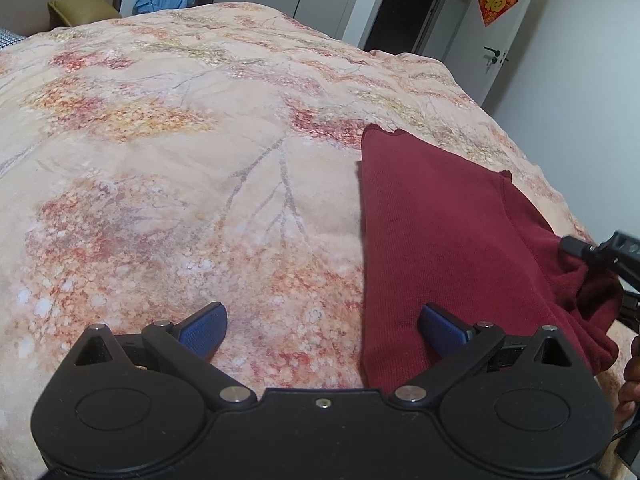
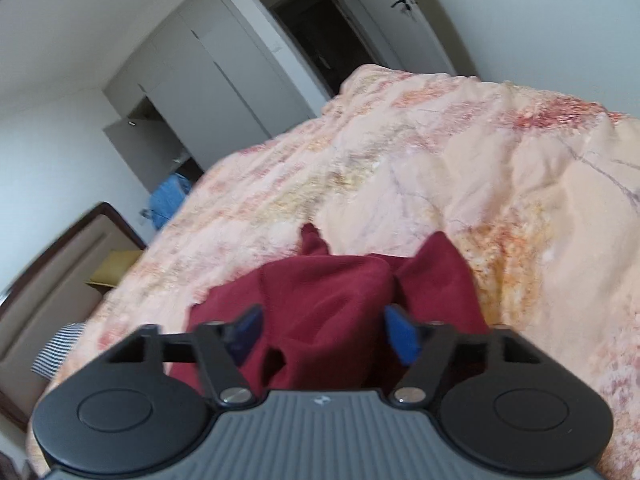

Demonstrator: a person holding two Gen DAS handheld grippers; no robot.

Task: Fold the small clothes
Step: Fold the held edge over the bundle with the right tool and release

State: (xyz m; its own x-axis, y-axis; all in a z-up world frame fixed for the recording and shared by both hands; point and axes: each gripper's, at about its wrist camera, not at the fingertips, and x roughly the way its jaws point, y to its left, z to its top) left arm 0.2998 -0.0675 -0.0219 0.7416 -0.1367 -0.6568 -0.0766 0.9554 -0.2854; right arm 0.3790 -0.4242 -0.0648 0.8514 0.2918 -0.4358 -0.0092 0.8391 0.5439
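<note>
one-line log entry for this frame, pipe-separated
phase: folding | item: maroon garment on floral bedspread | left gripper: open, over garment's edge | right gripper: open, garment bunched between fingers

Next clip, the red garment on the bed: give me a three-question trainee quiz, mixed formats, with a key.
1. True or false: the left gripper is shut on the dark red garment.
2. The garment lies on: A) a bare floor B) a floral bedspread C) a chair.
3. Fill in: in the left wrist view, the right gripper shows at the garment's ____ edge.

Key: 1 false, its jaws are wide open; 2 B; 3 right.
</note>
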